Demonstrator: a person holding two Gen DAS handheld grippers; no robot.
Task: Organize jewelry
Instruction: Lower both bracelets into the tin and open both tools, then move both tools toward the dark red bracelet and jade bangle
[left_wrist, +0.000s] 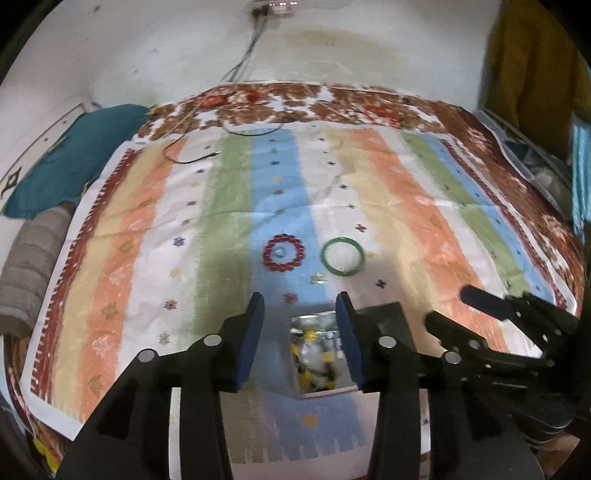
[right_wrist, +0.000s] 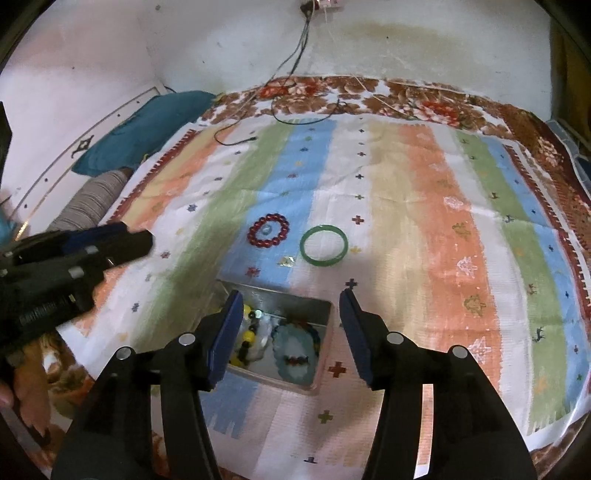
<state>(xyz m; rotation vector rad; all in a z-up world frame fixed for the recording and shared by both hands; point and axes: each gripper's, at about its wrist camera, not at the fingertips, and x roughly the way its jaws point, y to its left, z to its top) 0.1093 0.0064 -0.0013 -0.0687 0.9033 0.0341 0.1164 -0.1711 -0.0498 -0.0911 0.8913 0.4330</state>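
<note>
A red bead bracelet and a green bangle lie side by side on the striped cloth. A small ring lies inside the bead bracelet. A small metal box holding several beaded pieces sits near me. My left gripper is open and empty above the box. My right gripper is open and empty above the box. Each gripper also shows in the other's view: the right one at right, the left one at left.
A striped cloth covers a floral bedspread. A black cable lies at the far side below a wall socket. A teal pillow and a grey roll lie at left.
</note>
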